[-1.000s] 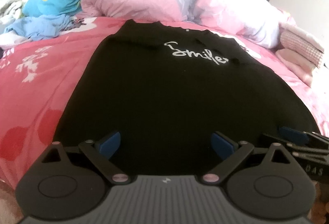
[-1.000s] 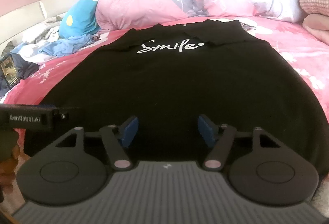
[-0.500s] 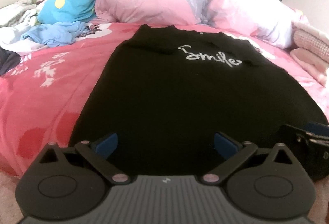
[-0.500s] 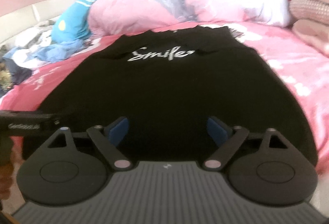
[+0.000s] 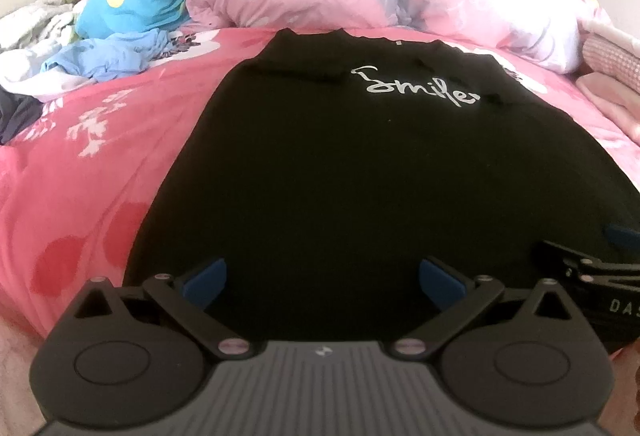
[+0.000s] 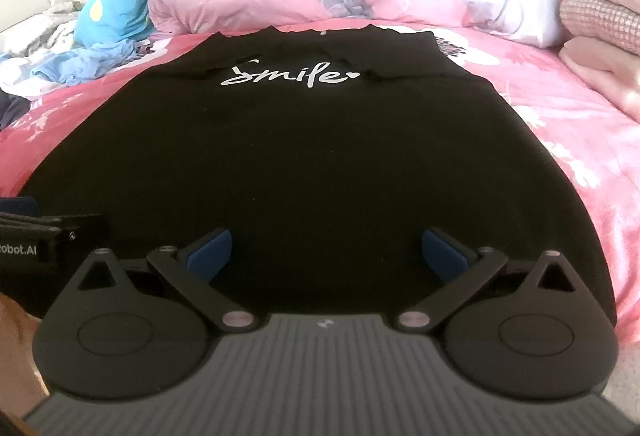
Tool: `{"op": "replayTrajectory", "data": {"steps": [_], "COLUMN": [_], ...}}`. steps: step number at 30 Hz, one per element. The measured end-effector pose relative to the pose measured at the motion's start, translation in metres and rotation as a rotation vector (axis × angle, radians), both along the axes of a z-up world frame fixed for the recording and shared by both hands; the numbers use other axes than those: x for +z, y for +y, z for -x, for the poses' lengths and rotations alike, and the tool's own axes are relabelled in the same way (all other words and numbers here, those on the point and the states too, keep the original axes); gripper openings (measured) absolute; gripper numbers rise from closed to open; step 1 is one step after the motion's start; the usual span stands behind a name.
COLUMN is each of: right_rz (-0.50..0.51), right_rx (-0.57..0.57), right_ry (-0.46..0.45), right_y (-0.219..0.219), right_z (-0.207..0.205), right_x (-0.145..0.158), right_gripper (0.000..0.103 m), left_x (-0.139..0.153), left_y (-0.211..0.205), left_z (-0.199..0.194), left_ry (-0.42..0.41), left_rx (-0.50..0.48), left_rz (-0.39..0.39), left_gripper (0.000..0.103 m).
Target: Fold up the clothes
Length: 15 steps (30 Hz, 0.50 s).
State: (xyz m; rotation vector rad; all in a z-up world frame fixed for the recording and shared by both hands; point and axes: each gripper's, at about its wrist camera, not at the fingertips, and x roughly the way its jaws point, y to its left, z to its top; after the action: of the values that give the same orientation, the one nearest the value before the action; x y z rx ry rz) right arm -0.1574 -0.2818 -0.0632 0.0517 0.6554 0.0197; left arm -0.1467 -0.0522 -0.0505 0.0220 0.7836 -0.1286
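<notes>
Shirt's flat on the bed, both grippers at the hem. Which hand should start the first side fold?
Probably left, narrowly. The left gripper sits open by the black shirt's left edge, bare pink bedspread beside it. The right gripper, jaws opening with nothing gripped, sits further in from its edge.

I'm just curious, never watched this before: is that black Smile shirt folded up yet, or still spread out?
Mostly spread out. The black T-shirt lies flat across the pink bedsheet, only its sleeves tucked in near the Smile print.
</notes>
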Motion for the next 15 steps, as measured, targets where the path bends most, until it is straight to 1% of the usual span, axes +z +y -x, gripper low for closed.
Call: {"op": "replayTrajectory", "data": {"steps": [6,10,15], "right_rz": [-0.029,-0.027,-0.043], "right_rx": [-0.021,-0.021,-0.013], "right_ry": [-0.006,-0.001,0.019], "right_y": [-0.0019,-0.0018,-0.0047], "right_z": [0.0028,0.0011,-0.0014], "right_x": [0.0007,0.0009,0.0025], "right_gripper": [0.102,0.102,0.102], "left_x": [-0.0005,-0.0008,-0.0002], "left_y": [0.0021,0.0041,0.0066], "left_z": [-0.0006,-0.0024,-0.008], "left_ry": [0.007,0.015,0.048], "left_rx": [0.005,0.012,0.015], "left_rz": [0.018,0.035,0.055], "left_gripper": [0.103,0.103,0.103]}}
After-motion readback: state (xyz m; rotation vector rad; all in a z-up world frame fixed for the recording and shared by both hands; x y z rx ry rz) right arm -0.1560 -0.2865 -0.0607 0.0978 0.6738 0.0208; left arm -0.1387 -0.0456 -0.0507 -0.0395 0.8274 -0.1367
